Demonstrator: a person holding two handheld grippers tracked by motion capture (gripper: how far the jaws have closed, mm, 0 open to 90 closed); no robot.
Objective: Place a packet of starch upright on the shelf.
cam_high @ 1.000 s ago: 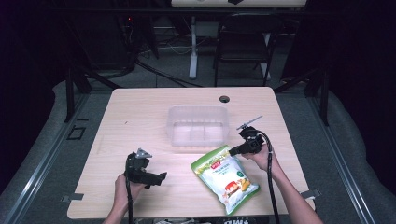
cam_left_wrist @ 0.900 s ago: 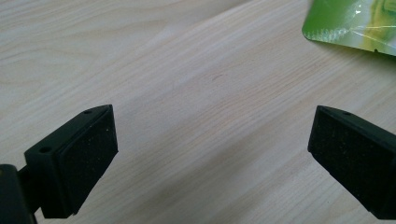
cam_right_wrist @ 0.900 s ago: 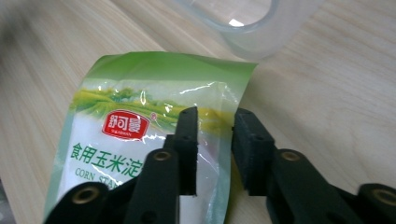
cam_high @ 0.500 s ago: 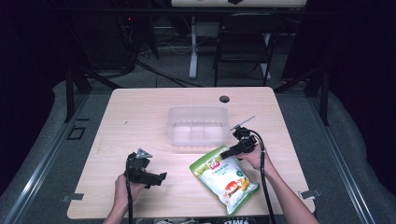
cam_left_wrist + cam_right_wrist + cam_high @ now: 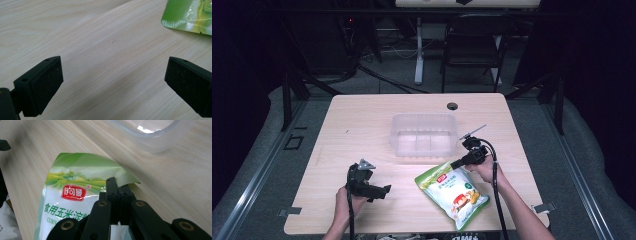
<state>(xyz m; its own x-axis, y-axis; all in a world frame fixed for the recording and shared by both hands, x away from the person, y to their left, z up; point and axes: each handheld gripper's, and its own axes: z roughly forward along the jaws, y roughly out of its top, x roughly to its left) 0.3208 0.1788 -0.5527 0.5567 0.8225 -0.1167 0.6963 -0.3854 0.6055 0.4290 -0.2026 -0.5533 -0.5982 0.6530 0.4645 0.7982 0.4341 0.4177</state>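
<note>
Pinching the green pouch [image 5: 75, 202] by its top corner at frame centre, my right gripper [image 5: 117, 192] holds soft, crinkly film; my left gripper [image 5: 112, 80] gapes wide, empty.

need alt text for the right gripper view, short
The right tool has its black jaws shut on the top corner of a green and white pouch with a red logo, lying on a light wooden table. The rim of a clear plastic container sits beyond, at the top of the picture.
</note>
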